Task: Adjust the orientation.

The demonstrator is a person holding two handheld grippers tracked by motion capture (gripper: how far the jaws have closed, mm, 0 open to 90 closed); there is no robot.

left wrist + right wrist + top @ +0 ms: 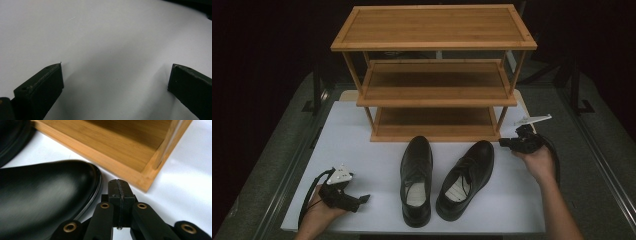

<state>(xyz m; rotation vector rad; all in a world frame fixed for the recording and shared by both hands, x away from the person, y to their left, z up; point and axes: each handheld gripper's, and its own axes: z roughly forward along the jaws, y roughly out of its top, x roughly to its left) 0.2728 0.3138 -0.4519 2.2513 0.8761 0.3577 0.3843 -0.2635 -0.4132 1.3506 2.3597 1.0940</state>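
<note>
Two black leather shoes stand side by side on the white table (362,150), toes toward a three-tier wooden rack (434,75): the left shoe (416,180) and the right shoe (466,179). My right gripper (506,143) hovers just right of the right shoe's toe (50,195), near the rack's bottom shelf corner (147,182). Its jaws are pressed together, shut on nothing (119,186). My left gripper (362,199) rests at the table's front left, pointing right. Its jaws stand wide apart over bare white surface (116,75), open and empty.
The rack's shelves are bare. Dark floor and black stand legs (579,95) surround the table. White table surface lies between the left gripper and the left shoe.
</note>
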